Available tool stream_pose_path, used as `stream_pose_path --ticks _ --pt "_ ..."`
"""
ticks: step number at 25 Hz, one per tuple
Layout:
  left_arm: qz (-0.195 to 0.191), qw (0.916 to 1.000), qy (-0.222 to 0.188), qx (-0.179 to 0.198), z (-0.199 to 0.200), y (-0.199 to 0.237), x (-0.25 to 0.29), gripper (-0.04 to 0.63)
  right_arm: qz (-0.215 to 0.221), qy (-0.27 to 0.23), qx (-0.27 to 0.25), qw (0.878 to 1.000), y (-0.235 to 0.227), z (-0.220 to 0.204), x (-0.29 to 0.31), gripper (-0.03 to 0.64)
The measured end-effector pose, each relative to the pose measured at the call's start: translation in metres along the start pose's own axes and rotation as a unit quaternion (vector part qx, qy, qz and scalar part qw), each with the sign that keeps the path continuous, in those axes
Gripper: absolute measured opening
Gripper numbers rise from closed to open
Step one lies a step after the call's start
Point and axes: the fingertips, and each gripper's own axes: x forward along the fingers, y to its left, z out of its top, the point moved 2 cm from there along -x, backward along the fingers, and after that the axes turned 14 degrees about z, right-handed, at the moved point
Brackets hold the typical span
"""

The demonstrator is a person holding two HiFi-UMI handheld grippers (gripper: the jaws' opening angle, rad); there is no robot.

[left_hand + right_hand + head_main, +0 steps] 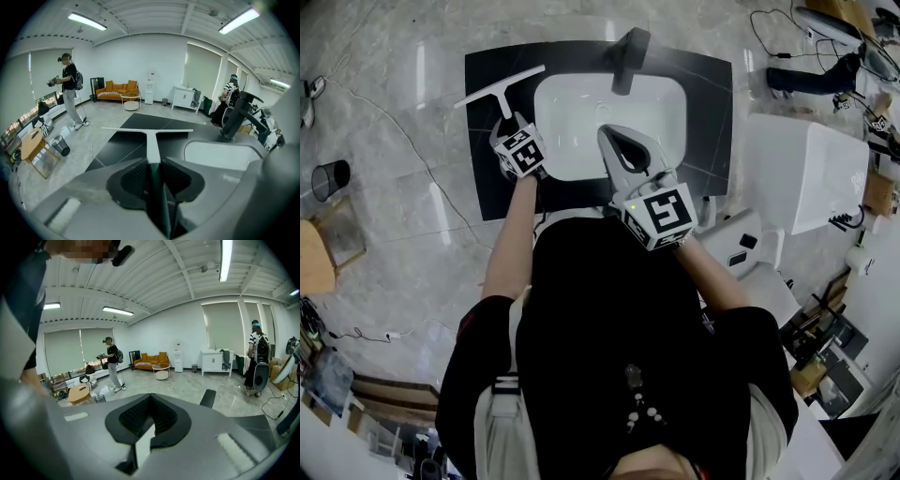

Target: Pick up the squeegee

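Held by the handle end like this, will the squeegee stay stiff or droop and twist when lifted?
Probably stiff: the squeegee handle and blade look like straight, thin plastic. Likely light, being so slim. The wide blade sits far from the left gripper fingers on the handle, so it may swing or twist slightly.

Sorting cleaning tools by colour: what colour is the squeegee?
The squeegee is white, handle and crossbar alike; the left gripper view shows it best.

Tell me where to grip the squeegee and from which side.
Grip the squeegee by its straight handle, not the thin crosswise blade. It lies flat on the black counter, handle pointing at you, so come from the near side along the handle. The left gripper sits that way, closed on the handle.
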Motion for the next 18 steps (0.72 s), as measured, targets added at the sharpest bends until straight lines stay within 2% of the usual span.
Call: stream_pose_path --ticks 9,18 --pt "0.001 0.9996 -0.027 0.004 0.005 0.003 -0.026 0.106 0.019 -0.009 -0.009 1.000 0.006 0.002 -0.012 0.002" --pt "0.014 0.9978 -0.061 -0.023 0.013 0.013 -0.074 0.106 0.050 -0.022 -0.017 0.998 0.010 0.000 -0.033 0.002"
